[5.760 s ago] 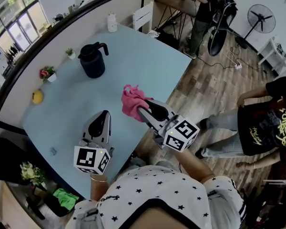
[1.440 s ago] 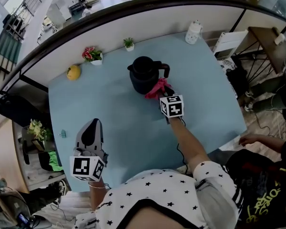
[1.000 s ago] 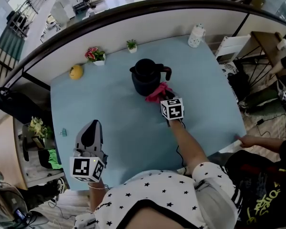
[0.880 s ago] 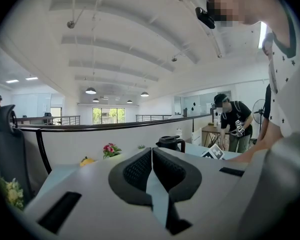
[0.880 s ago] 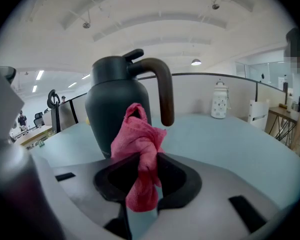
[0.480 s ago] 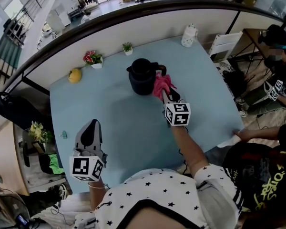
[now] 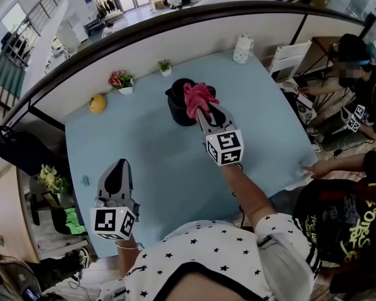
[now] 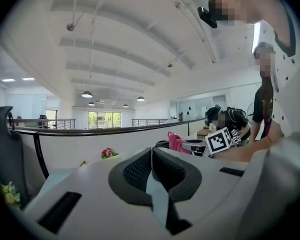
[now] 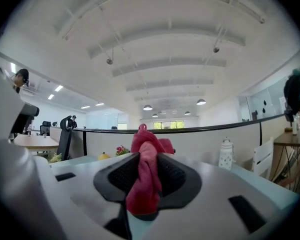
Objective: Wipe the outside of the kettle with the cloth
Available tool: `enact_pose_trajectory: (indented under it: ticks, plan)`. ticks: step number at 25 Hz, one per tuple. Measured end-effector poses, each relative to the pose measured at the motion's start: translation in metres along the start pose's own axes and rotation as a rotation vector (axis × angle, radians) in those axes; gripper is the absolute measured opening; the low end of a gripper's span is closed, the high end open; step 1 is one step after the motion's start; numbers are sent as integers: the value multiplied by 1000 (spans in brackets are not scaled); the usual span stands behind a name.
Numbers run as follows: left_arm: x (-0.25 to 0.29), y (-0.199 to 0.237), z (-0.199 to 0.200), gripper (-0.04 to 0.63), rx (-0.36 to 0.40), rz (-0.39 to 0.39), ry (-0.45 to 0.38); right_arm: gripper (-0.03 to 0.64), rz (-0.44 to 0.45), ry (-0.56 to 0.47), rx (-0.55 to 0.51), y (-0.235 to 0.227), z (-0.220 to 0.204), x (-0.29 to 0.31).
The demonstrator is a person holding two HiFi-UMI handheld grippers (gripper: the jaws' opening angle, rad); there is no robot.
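Bunched pink cloth (image 7: 197,96) in right claw (image 7: 202,110), by dark kettle (image 7: 177,110)

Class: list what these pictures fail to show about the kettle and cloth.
1. Head view: the handle side of the kettle, covered by the cloth held in the right gripper.
2. Right gripper view: almost all of the kettle, behind cloth and jaws.
3. Neither view settles whether cloth touches kettle.

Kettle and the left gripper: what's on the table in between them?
Nothing. Only bare blue table lies between the left gripper and the kettle, as the head view shows.
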State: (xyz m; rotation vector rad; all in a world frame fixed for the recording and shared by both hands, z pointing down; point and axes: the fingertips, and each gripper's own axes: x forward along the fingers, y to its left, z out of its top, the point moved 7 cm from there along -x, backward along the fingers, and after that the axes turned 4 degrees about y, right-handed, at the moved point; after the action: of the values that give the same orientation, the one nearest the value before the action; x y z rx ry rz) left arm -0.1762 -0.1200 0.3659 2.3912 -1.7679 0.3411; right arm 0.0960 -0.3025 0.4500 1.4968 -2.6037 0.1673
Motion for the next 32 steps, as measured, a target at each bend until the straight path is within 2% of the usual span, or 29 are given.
enact_pose_trajectory:
  ticks: [4,15,32]
  plan:
    - [-3,5,-3,31,-11,13,4,107,31,36,-44,11,-3,16]
    - [2,9,-8,31,-27,17,12,107,49,109,-58,13,-24,30]
    - [8,10,-13,31,-30,13,38,110,35,273,-31,12,-79,33]
